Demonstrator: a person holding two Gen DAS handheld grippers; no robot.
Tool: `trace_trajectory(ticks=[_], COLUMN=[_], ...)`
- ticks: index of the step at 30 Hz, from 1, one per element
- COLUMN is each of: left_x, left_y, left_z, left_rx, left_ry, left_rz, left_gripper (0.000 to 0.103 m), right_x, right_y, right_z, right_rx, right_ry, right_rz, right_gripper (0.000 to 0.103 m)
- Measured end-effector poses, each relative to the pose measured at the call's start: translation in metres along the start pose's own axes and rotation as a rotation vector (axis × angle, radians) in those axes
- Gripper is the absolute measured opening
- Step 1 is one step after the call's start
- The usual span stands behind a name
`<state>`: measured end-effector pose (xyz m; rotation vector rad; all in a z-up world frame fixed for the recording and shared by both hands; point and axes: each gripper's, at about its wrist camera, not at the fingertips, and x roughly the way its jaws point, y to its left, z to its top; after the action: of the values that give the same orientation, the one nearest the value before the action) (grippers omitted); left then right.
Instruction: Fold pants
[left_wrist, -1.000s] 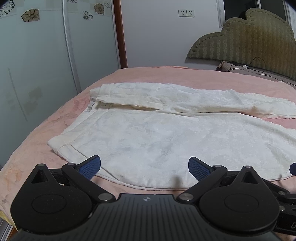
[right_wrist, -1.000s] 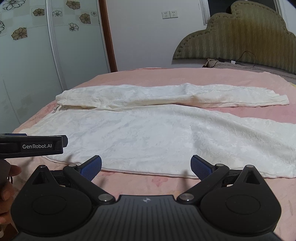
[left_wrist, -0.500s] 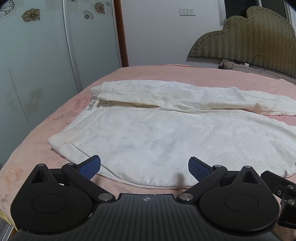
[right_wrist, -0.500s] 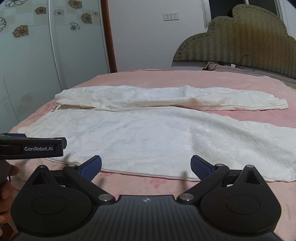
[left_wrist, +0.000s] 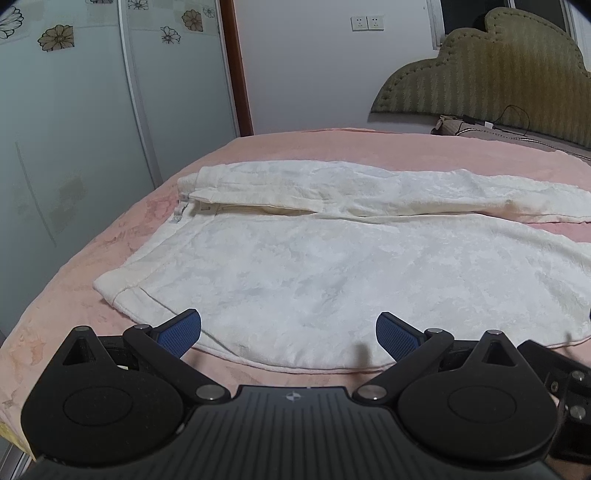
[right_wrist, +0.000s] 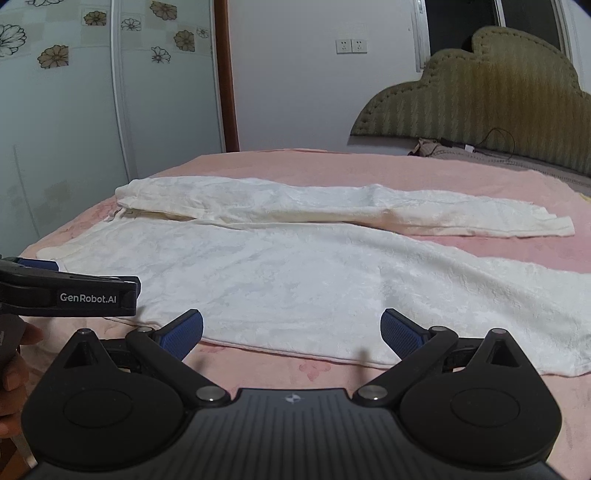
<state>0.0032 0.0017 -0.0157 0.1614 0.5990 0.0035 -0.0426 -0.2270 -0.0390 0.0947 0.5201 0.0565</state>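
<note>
White pants (left_wrist: 332, 266) lie spread flat on a pink bed (left_wrist: 295, 144), both legs running toward three o'clock, unfolded. Left gripper (left_wrist: 288, 332) and right gripper (right_wrist: 291, 332) hover at six o'clock, spread wide, holding nothing. Folding looks not yet begun.

A pink bedspread (right_wrist: 332, 166) covers the bed. At its far right end stands an olive padded headboard (right_wrist: 480, 99), with a dark cable (right_wrist: 498, 138) along the bed's edge beneath it. Flowered sliding wardrobe doors (left_wrist: 74, 129) line the left side; two wall sockets (right_wrist: 351, 46) sit on the white wall.
</note>
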Motion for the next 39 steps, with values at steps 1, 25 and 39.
trace_trajectory(ticks=[1,25,39], left_x=[0.0,0.087,0.13], left_y=[0.0,0.046,0.046], left_z=[0.0,0.055,0.035], left_rx=[0.0,-0.146,-0.099], left_ry=[-0.001,0.001,0.041], left_rz=[0.0,0.132,0.154], left_gripper=[0.103,0.103,0.103], right_x=[0.0,0.087,0.315], right_y=[-0.001,-0.02,0.004], right_z=[-0.001,0.078,0.208], right_rx=[0.001,-0.205,-0.33], right_ry=[0.0,0.014,0.121], right_rz=[0.027,0.201,0.159], right_gripper=[0.103,0.103,0.102])
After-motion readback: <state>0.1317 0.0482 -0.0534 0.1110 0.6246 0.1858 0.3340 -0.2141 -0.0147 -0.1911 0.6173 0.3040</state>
